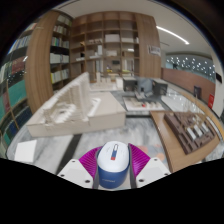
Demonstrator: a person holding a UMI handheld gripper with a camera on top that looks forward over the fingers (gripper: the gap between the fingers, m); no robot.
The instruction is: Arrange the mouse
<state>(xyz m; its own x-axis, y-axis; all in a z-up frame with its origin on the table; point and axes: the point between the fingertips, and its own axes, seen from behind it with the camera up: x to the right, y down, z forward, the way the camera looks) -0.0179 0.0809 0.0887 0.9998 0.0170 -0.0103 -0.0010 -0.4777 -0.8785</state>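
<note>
A small computer mouse (112,165) with a white top, a dark blue body and a red-and-blue wheel strip sits between the two fingers of my gripper (112,171). Both magenta pads (86,163) press against its sides, so the gripper is shut on it. The mouse is held up in the air, well above the tables ahead. Its underside is hidden.
Beyond the fingers lies a large room. A long white table (75,118) carries pale architectural models. A second table (185,135) at the right holds dark wooden models. Tall wooden bookshelves (60,50) stand at the left and at the back.
</note>
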